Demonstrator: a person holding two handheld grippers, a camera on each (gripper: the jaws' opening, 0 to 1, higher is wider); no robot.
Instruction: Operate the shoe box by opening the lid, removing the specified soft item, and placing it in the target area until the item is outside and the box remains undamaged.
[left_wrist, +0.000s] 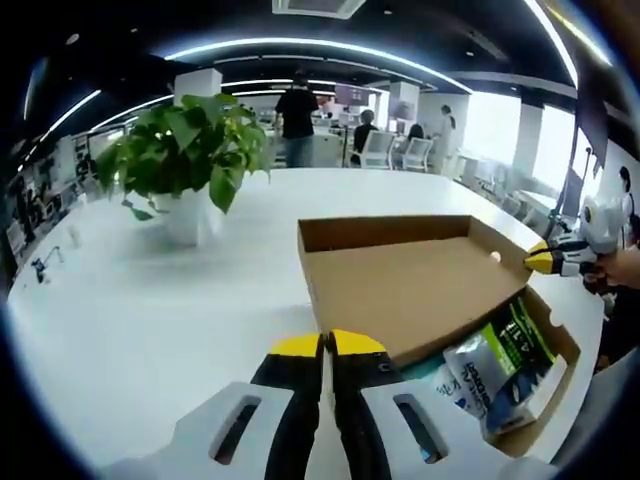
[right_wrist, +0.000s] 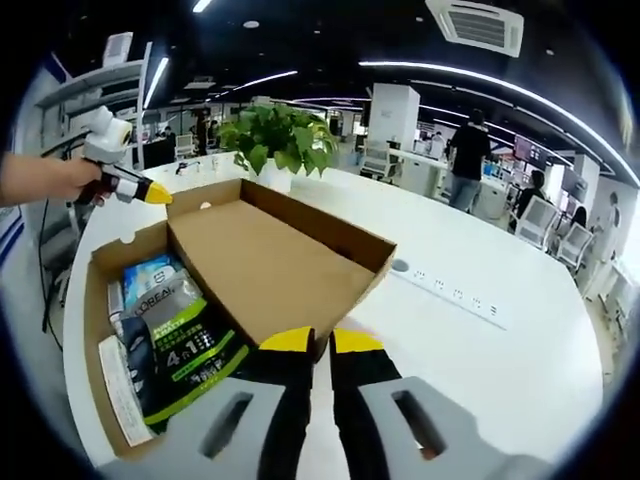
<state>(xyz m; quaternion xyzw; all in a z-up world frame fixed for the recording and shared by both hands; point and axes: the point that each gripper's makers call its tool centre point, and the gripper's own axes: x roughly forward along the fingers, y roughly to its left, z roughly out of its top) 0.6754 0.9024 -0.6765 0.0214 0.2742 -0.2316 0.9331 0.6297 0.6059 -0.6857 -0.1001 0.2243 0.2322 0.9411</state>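
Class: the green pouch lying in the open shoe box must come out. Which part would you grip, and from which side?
Grip the green pouch at its exposed top edge, coming from above through the box's open side, away from the raised lid. It lies flat over other packets, probably leaving that edge free to pinch.

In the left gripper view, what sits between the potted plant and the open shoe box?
Nothing: in the left gripper view only bare white table runs between the potted plant and the shoe box, whose lid stands open.
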